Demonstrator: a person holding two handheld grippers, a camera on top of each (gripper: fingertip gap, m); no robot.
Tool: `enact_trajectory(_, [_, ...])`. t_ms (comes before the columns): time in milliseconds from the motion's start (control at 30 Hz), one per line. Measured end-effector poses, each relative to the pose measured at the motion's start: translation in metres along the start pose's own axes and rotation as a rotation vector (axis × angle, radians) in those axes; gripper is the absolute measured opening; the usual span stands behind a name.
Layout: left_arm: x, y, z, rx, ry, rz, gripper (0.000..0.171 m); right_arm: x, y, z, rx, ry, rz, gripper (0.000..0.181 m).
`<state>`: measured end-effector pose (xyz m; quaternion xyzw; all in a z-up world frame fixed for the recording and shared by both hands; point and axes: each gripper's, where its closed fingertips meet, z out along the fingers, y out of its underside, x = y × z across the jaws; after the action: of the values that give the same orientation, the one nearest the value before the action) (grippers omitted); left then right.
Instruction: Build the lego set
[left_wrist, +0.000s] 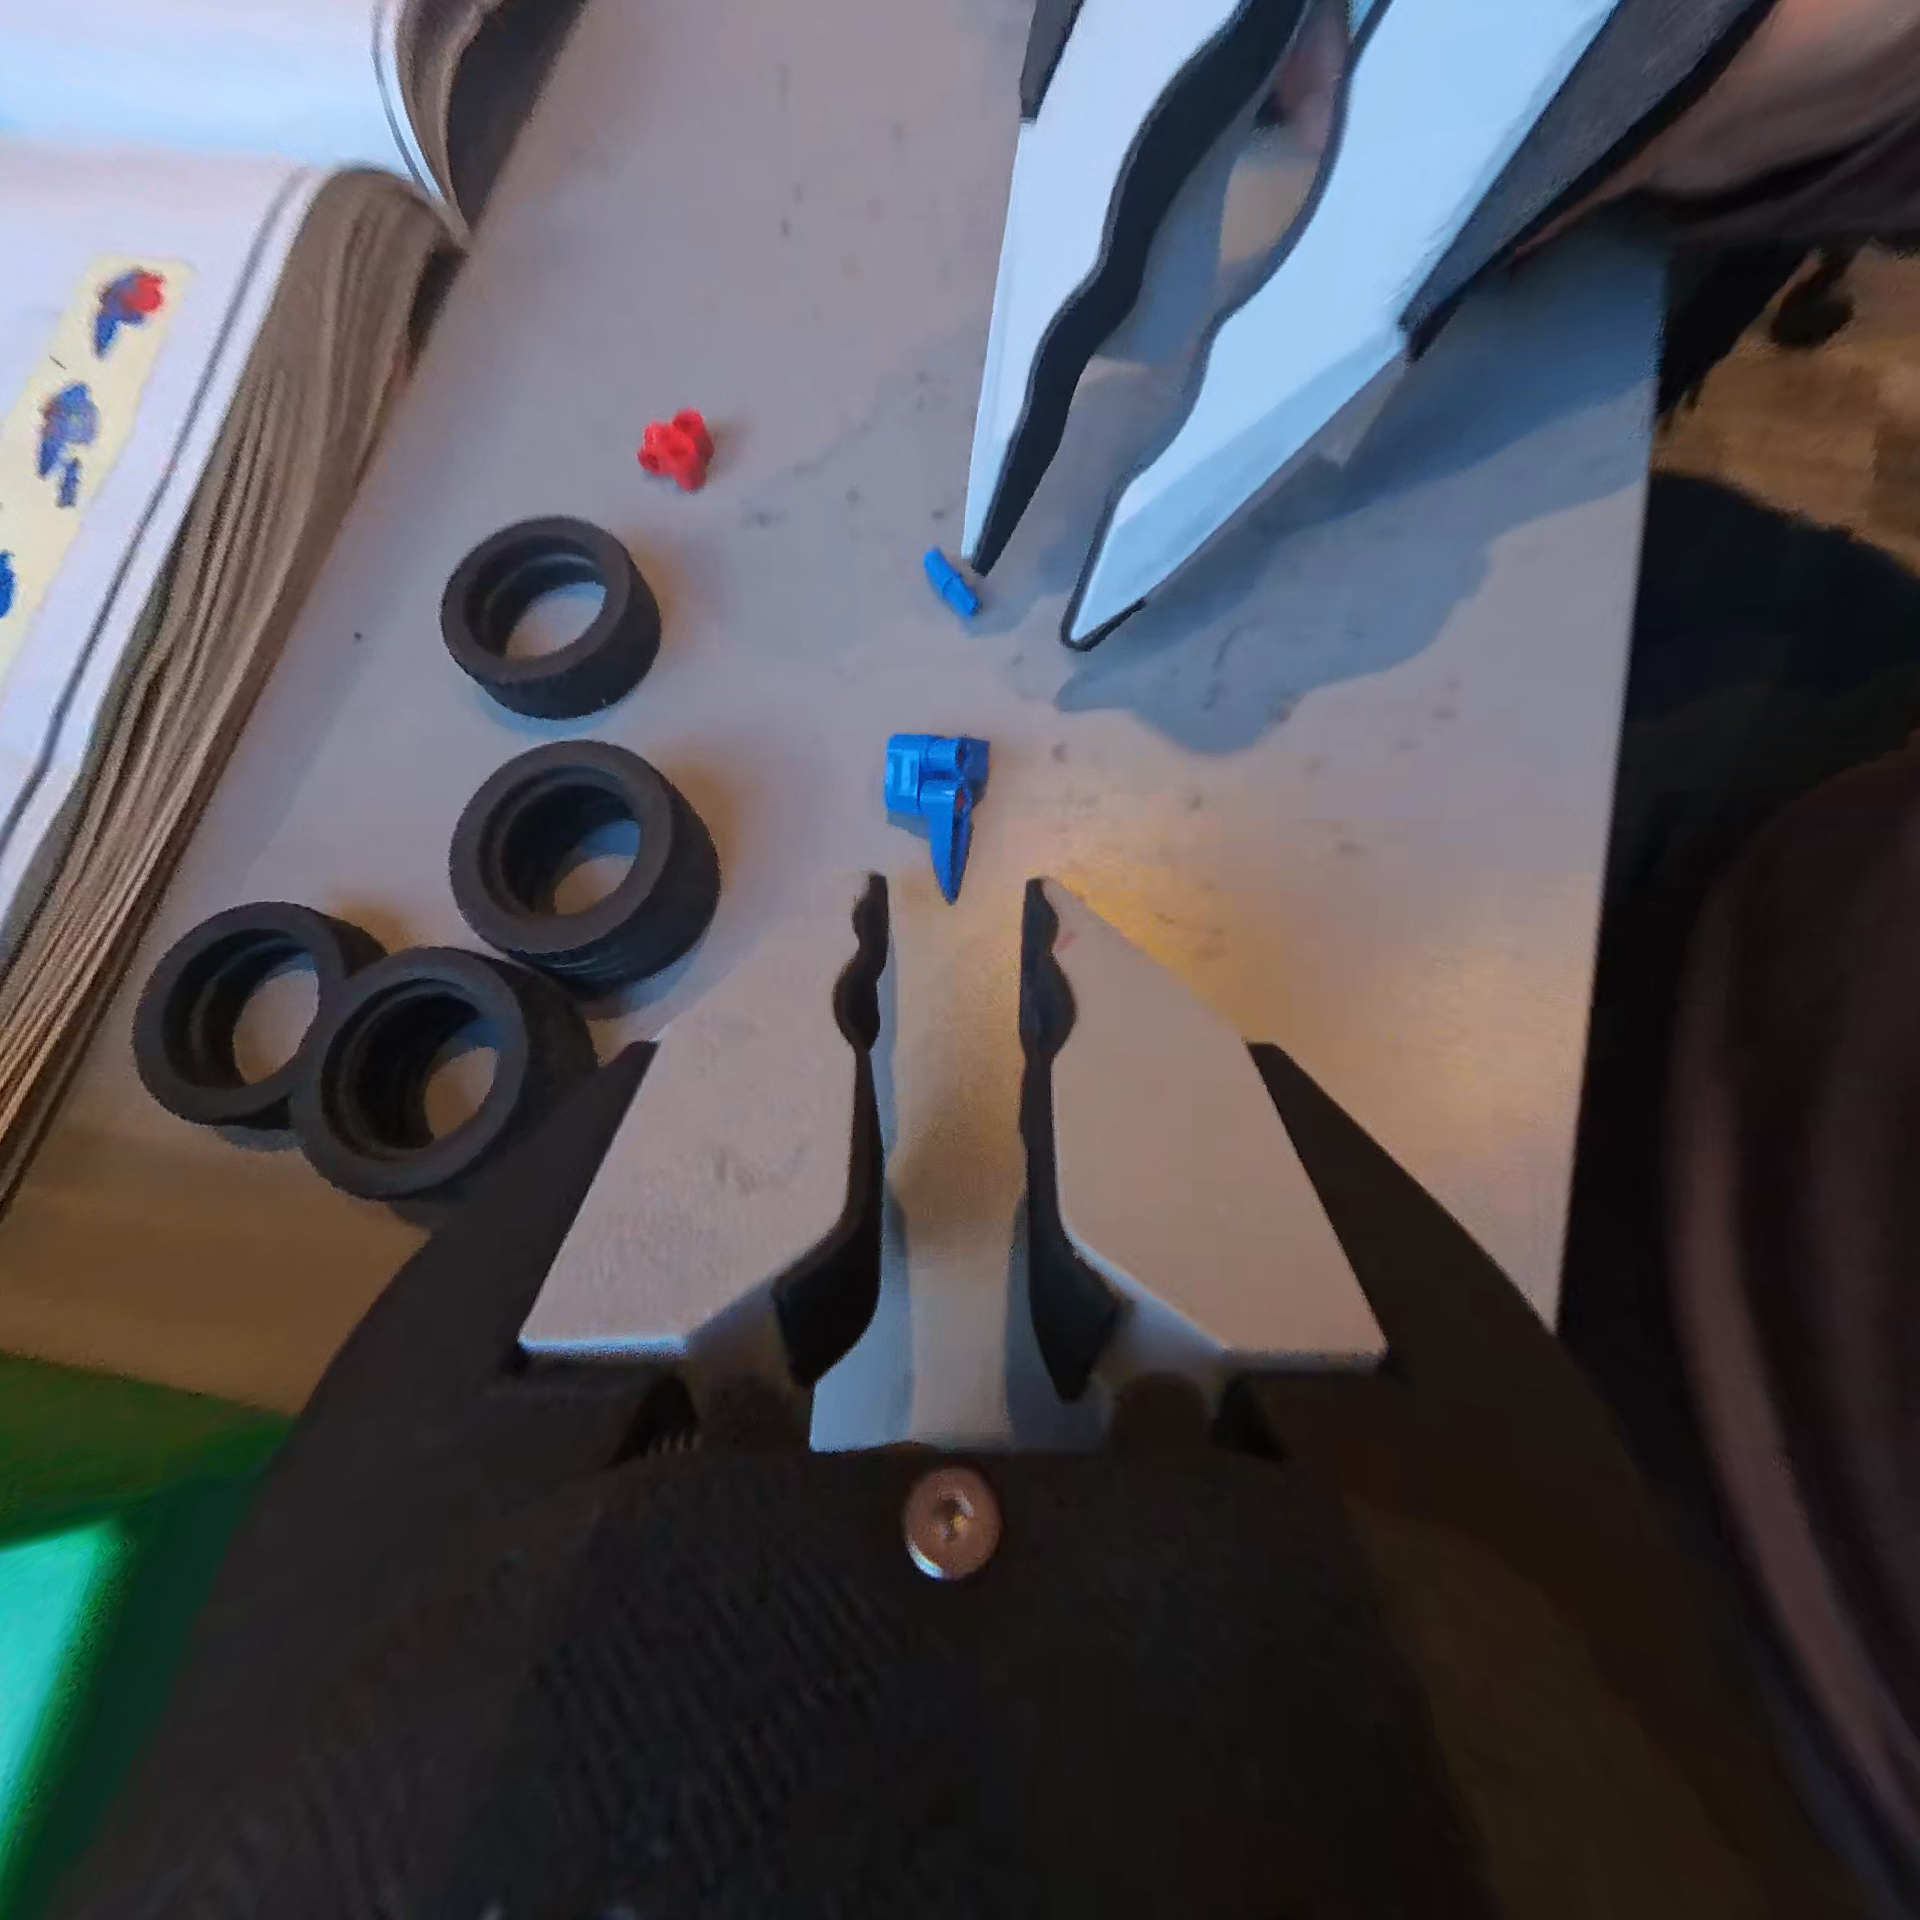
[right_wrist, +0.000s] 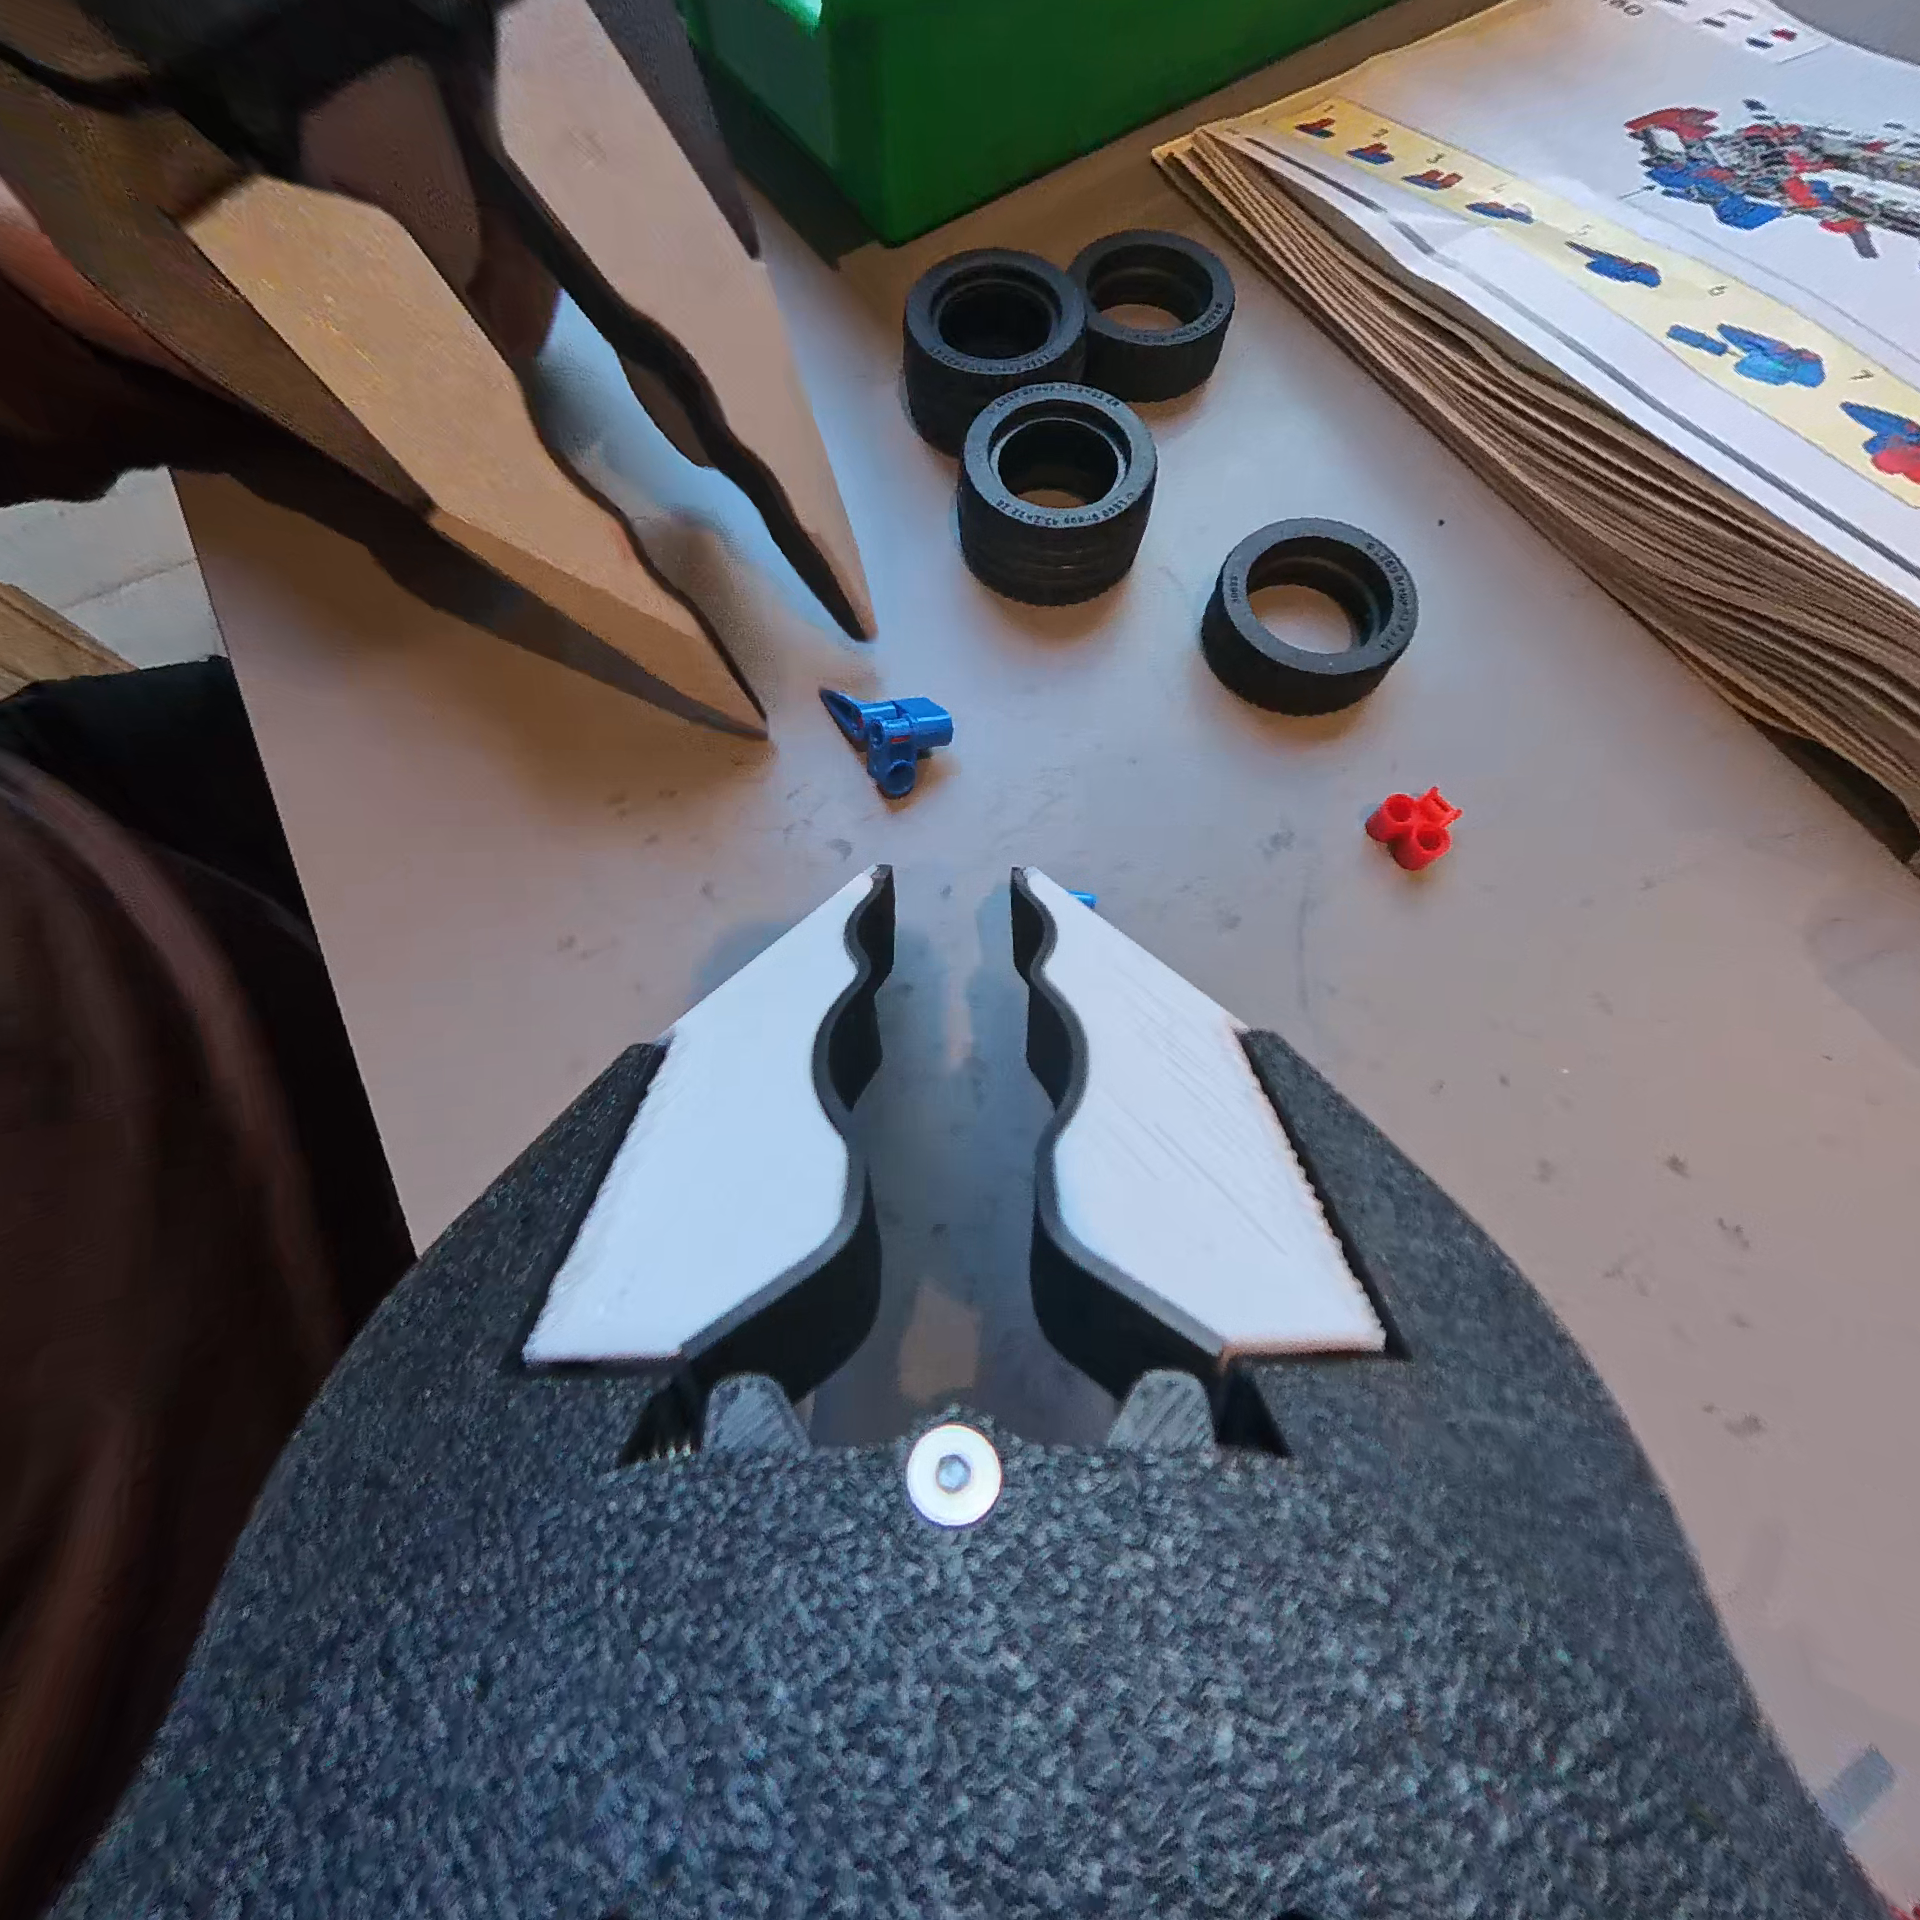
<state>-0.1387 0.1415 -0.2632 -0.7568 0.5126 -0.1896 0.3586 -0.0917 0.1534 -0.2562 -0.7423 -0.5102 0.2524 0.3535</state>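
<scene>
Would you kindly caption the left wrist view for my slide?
Open left claw faces blue piece; open right claw nears small blue pin, four tyres alongside.

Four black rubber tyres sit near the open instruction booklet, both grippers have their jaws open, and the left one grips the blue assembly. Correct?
Not quite. The left gripper holds nothing: in the left wrist view, the small blue brick assembly lies on the grey table just beyond its open jaws. The rest stands.

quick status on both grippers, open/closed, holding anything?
Left gripper: open, empty, fingertips just short of the blue assembly on the table.
Right gripper: open, empty; small blue pin lies beside one fingertip, not gripped.
</scene>
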Motion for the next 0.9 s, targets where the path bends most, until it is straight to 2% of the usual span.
enact_trajectory(167, [-0.001,-0.002,0.008,-0.019,0.007,-0.01,0.004,-0.001,0.0,0.001,-0.006,0.0,-0.014,0.022])
enact_trajectory(367, [-0.006,-0.003,0.009,-0.021,0.018,-0.066,0.001,0.0,-0.002,0.0,0.009,0.033,-0.04,0.025])
enact_trajectory(467, [-0.006,-0.006,0.008,-0.001,0.056,-0.162,0.001,0.0,-0.007,0.001,0.027,0.079,-0.085,0.032])
enact_trajectory(667, [0.008,-0.024,0.003,0.112,0.25,-0.441,0.001,-0.006,-0.012,0.011,0.011,0.172,-0.221,0.041])
enact_trajectory(767, [0.006,-0.027,0.0,0.145,0.27,-0.478,0.001,-0.005,-0.008,0.016,-0.036,0.204,-0.259,0.033])
enact_trajectory(833, [0.009,-0.028,-0.001,0.155,0.31,-0.508,0.001,-0.007,-0.009,0.016,-0.03,0.208,-0.282,0.019])
enact_trajectory(900, [0.012,-0.029,-0.001,0.158,0.343,-0.534,0.001,-0.008,-0.011,0.015,-0.016,0.212,-0.293,0.015])
